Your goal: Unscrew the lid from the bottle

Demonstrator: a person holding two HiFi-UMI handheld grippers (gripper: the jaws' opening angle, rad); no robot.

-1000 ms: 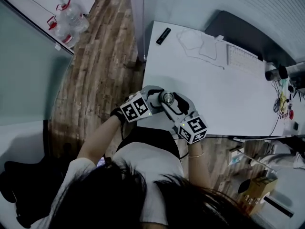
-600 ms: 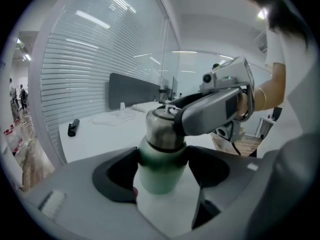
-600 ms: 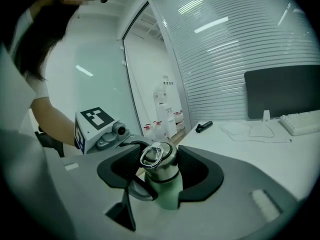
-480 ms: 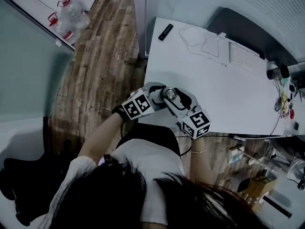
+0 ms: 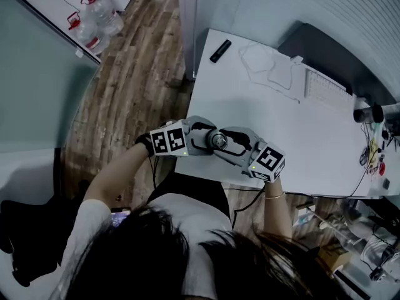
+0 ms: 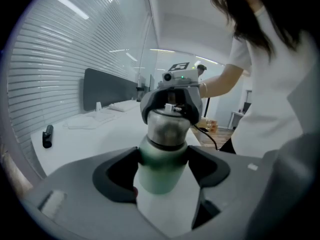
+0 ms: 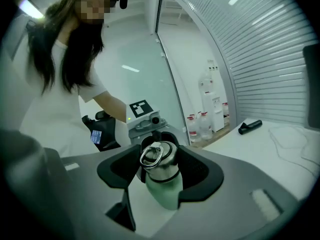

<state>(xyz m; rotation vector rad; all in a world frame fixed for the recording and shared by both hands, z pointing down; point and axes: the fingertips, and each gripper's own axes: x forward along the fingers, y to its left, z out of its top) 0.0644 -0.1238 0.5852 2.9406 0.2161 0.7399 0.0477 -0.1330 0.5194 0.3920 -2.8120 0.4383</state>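
The bottle [image 6: 159, 171], lid [image 7: 162, 166] on top, is at the near edge of the table [image 5: 281, 124]. Along the far edge lie a slim device [image 5: 220, 50], a cable [image 5: 270, 69] right of it, then a keyboard [image 5: 325, 87].

On the right hand-held gripper [image 7: 161, 170] the jaws have just been closing and now press the ring-topped steel lid [image 7: 160, 160] of a pale green bottle [image 7: 165, 192], over the white tabletop [image 7: 280, 144].
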